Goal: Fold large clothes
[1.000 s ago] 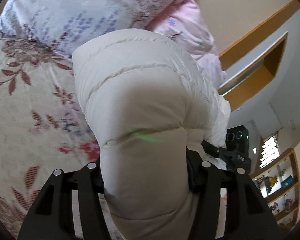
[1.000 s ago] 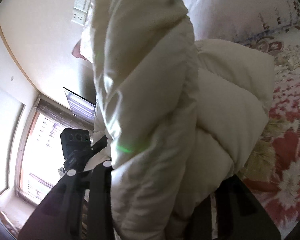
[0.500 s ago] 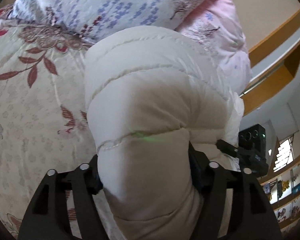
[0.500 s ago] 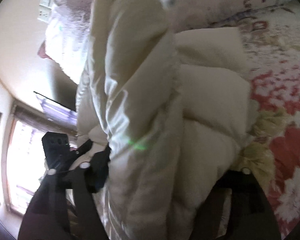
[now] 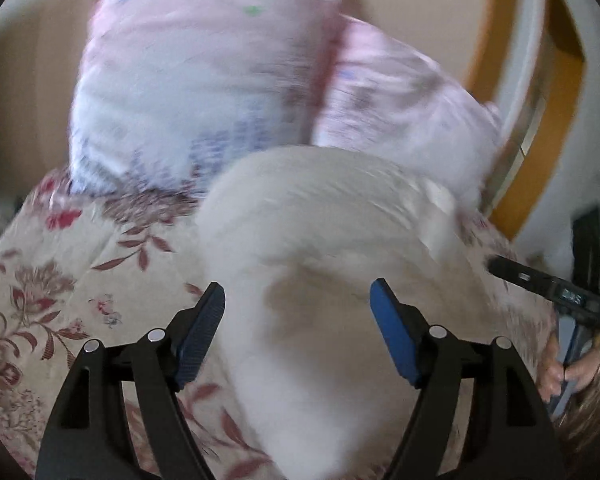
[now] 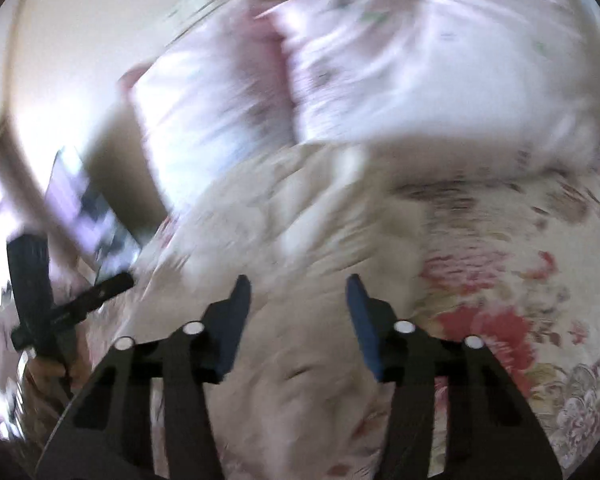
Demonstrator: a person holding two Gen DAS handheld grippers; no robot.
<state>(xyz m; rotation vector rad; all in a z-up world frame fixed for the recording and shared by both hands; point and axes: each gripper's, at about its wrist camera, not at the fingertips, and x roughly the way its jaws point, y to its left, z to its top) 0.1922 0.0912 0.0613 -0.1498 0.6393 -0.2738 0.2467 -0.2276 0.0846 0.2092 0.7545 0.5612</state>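
Cream puffer jacket [image 5: 324,264] lies bunched on floral bedspread [image 5: 60,280], far edge against pink pillows [image 5: 204,80]. Left gripper [image 5: 298,300]: fingers spread apart, jacket between blue pads [image 5: 392,332], contact unclear. Right gripper [image 6: 298,292]: fingers likewise apart over jacket [image 6: 300,240]. Bare bedspread [image 6: 520,260] lies right of jacket in right view, left of it in left view. Both frames blurred; no legible writing. Only left view shows orange-trimmed wall opening [image 5: 540,120].
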